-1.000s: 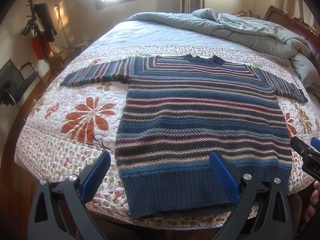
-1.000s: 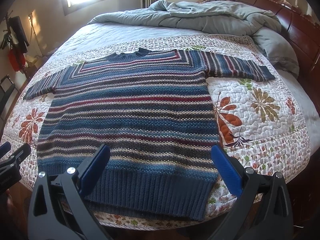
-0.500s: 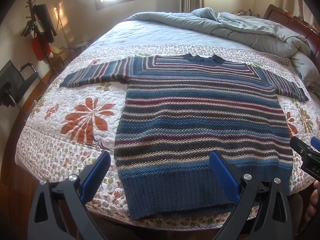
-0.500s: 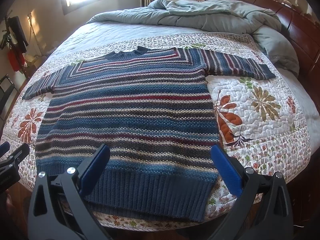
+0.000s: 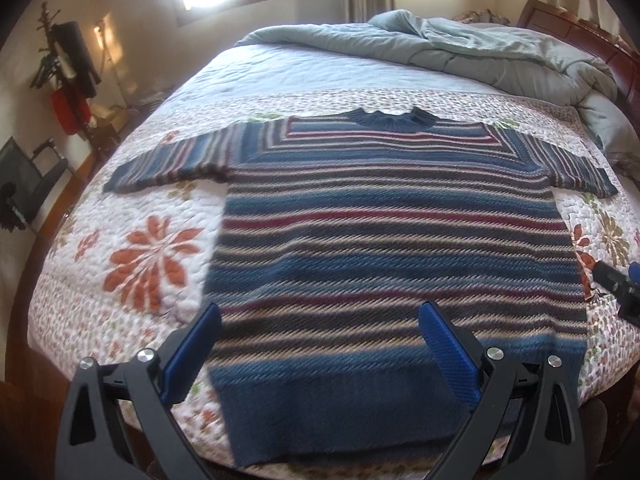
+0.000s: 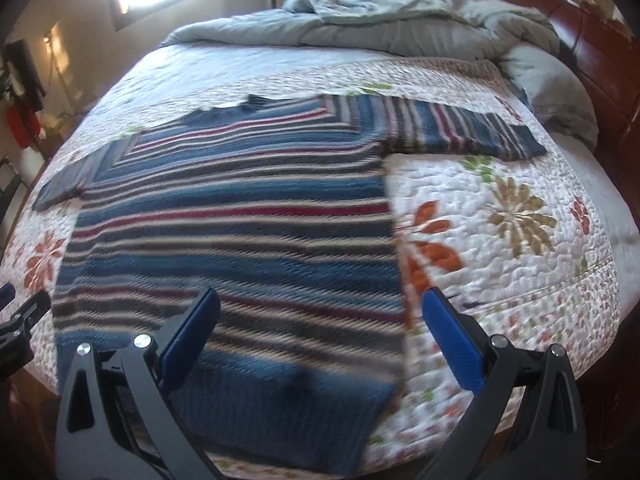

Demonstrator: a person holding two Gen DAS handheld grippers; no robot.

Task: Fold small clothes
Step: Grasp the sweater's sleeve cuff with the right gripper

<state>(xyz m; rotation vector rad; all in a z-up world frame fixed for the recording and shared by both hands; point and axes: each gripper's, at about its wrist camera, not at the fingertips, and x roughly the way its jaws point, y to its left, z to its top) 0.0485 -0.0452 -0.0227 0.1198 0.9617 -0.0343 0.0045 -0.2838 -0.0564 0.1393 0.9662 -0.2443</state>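
Sweater (image 5: 384, 248) spread flat, face up, on quilted bed (image 5: 132, 240) straight ahead of both grippers, sleeves out to either side, collar at far end, ribbed hem nearest. Grey duvet (image 5: 480, 56) heaped well beyond, against wooden headboard (image 6: 600, 64). Looks thick, soft knit: probably fairly heavy for its size, floppy, prone to stretch and sag if lifted by one point, unlikely to slip on quilt. Best taken at firm edges — sleeve cuff, shoulder seam or hem corner. Left gripper (image 5: 320, 340) wide, holding nothing, poised over hem's left half. Right gripper (image 6: 322, 324) equally wide and unladen, straddling sweater's right side edge. No fold begun yet.
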